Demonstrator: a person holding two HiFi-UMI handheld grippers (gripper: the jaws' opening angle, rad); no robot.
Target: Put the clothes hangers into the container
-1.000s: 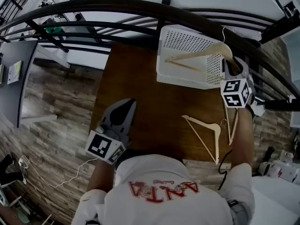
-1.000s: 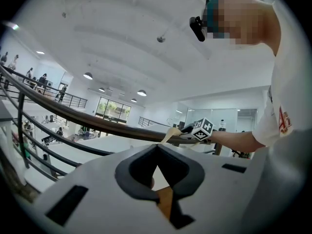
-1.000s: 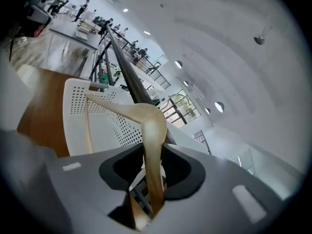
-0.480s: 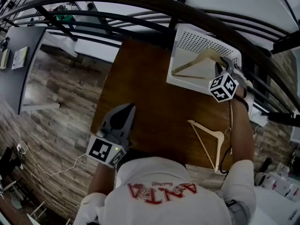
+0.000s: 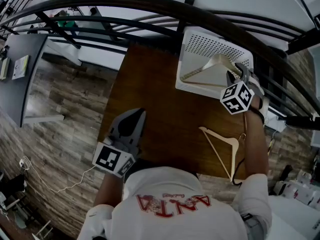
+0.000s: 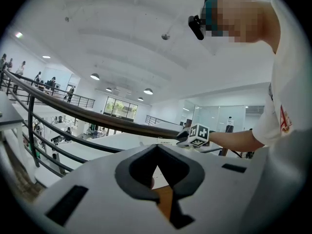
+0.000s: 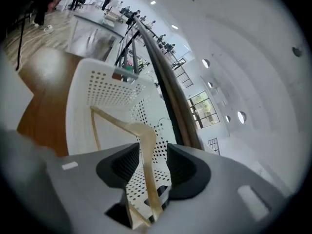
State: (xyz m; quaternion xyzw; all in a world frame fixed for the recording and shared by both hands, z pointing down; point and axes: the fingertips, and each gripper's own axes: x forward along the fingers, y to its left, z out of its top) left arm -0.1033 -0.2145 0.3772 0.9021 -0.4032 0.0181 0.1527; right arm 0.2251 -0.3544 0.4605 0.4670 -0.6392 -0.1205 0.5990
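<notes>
Two wooden hangers on record. The first hanger (image 5: pixel 212 66) (image 7: pixel 146 145) is inside the white perforated container (image 5: pixel 200 44) (image 7: pixel 102 89), which stands at the far right corner of the bench (image 5: pixel 155 99). One arm of this hanger runs up between the jaws of my right gripper (image 5: pixel 234 75) (image 7: pixel 153 162), which points down into the container over its right side. Those jaws have just been opening. In the right gripper view the arm lies close along one pad with a clear gap to the other, so I log the grip as released, with the hanger between the jaws.

The second hanger (image 5: pixel 220 139) lies flat on the bench near the near right corner, apart from the container.

My left gripper (image 5: pixel 137 113) (image 6: pixel 157 147) hangs over the near left edge of the bench with its jaw tips closed together and nothing between them.

A dark railing (image 5: pixel 150 9) runs beyond the far edge of the bench.
</notes>
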